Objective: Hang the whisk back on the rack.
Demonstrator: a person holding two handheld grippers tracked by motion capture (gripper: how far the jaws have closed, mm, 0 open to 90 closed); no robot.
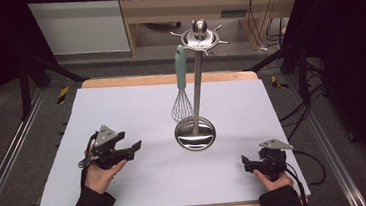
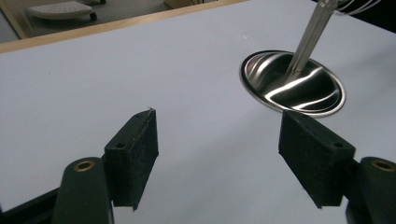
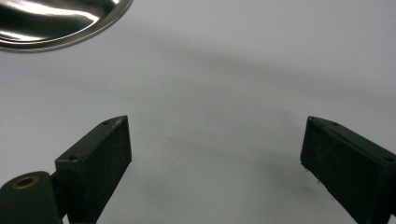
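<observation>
Both hands rest low, left claw [image 1: 134, 148] and right claw [image 1: 247, 161] wide, seemingly aimed toward the stand [image 1: 195, 132]

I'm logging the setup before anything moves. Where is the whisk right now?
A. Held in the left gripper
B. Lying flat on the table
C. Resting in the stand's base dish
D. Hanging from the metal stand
D: the whisk hangs by its teal handle from a hook at the top of the metal stand, its wires above the base.
</observation>
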